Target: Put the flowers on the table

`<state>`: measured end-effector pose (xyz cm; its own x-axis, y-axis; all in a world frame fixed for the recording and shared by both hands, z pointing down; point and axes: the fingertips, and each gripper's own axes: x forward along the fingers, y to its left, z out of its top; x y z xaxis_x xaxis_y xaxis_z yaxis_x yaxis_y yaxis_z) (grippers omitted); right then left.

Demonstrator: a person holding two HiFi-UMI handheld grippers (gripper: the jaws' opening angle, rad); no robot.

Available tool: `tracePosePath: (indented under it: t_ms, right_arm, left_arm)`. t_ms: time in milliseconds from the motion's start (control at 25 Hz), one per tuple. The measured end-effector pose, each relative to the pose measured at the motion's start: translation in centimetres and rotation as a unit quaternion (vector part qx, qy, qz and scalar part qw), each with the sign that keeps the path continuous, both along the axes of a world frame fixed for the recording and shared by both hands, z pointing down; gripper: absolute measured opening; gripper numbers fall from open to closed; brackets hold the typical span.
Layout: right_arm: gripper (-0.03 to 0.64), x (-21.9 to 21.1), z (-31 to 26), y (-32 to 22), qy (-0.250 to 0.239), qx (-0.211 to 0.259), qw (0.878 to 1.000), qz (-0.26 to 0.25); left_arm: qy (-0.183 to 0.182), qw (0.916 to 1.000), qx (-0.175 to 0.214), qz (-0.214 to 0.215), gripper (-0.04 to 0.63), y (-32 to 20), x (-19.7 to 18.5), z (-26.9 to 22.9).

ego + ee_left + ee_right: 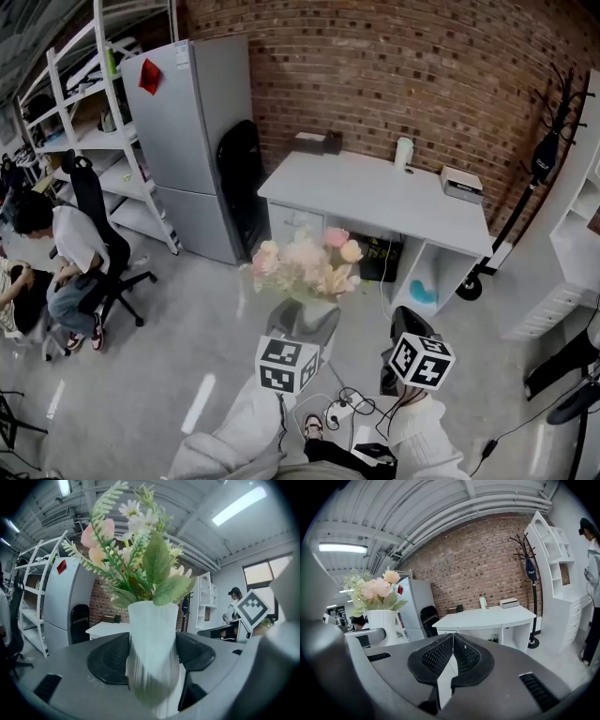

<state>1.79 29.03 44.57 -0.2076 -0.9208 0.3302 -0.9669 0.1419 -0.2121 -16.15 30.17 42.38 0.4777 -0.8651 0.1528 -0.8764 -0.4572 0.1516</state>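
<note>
A bunch of pink and cream flowers (pixel 305 262) with green leaves stands in a white ribbed vase (pixel 152 625). My left gripper (pixel 152 660) is shut on the vase's body and holds it upright above the floor. In the right gripper view, the flowers (pixel 375 590) show at the left. My right gripper (pixel 452 656) is shut with nothing between its jaws and hangs to the right of the vase. The white table (pixel 375 192) stands ahead against the brick wall, beyond both grippers.
A box (pixel 461 183), a white cup (pixel 404 152) and a dark box (pixel 319 142) sit along the table's back edge. A grey fridge (pixel 187 141) and black chair (pixel 242 178) stand left of it. A seated person (pixel 56 253), a coat rack (pixel 544 159), and floor cables (pixel 347 408) are also in view.
</note>
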Motion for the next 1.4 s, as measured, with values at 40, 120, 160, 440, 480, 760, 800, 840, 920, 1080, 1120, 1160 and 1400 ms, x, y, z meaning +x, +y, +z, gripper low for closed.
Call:
tracePosePath:
  t_ms: [40,120,160,440,480,760,800,840,920,1080,1120,1160,1400]
  right_arm:
    - [0.023,0.3,-0.2,-1.3,-0.002,0.001,1.0,0.001]
    - [0.023,0.6,-0.6,-3.8,-0.005,0.003,1.0,0.002]
    - [0.023,0.7,-0.7,-5.0,-0.006,0.004,1.0,0.002]
    - [0.023,2.3,-0.6,-11.1,-0.007,0.001,1.0,0.005]
    - [0.023,2.6,-0.6,-11.7,-0.005,-0.001,1.0,0.005]
    - [0.023,4.8,-0.1,-14.1,-0.005,-0.009,1.0,0.02]
    - [0.023,5.1,0.2,-14.3,-0.005,-0.011,1.0,0.023]
    - [0.023,5.4,0.5,-14.4,-0.005,-0.012,1.0,0.026]
    - [0.023,5.9,0.9,-14.8,-0.007,-0.015,0.999,0.033]
    - [0.023,6.6,1.5,-15.7,-0.004,-0.02,0.999,0.042]
    - [0.023,6.8,1.5,-16.0,-0.002,-0.02,0.999,0.045]
    - [0.023,7.1,1.5,-16.5,0.0,-0.019,0.999,0.048]
    - [0.023,8.5,1.2,-20.5,0.004,-0.008,0.998,0.067]
  left_arm:
    - [0.0,1.0,0.002,0.002,0.314,-1.2,0.3,-0.3]
    - [-0.001,1.0,0.007,0.005,0.314,-3.7,0.8,-0.9]
    - [-0.001,0.9999,0.009,0.006,0.314,-4.8,1.0,-1.1]
    - [-0.006,0.9998,0.011,0.016,0.314,-11.3,2.7,-1.2]
    - [-0.004,0.9998,0.01,0.016,0.314,-12.0,2.9,-1.2]
    - [-0.005,0.9995,0.002,0.03,0.314,-15.5,4.7,-0.8]
    - [-0.006,0.9994,0.002,0.034,0.314,-15.8,5.1,-0.6]
    - [-0.006,0.9993,0.002,0.037,0.314,-16.2,5.4,-0.5]
    - [-0.004,0.999,0.002,0.045,0.314,-16.9,6.2,-0.2]
    - [0.0,0.9983,-0.001,0.058,0.314,-18.6,7.5,0.2]
    - [0.001,0.9981,-0.001,0.062,0.314,-19.1,7.8,0.3]
    - [0.002,0.9978,0.0,0.066,0.314,-19.7,8.1,0.3]
    - [0.002,0.9965,0.016,0.082,0.314,-24.5,9.2,-0.2]
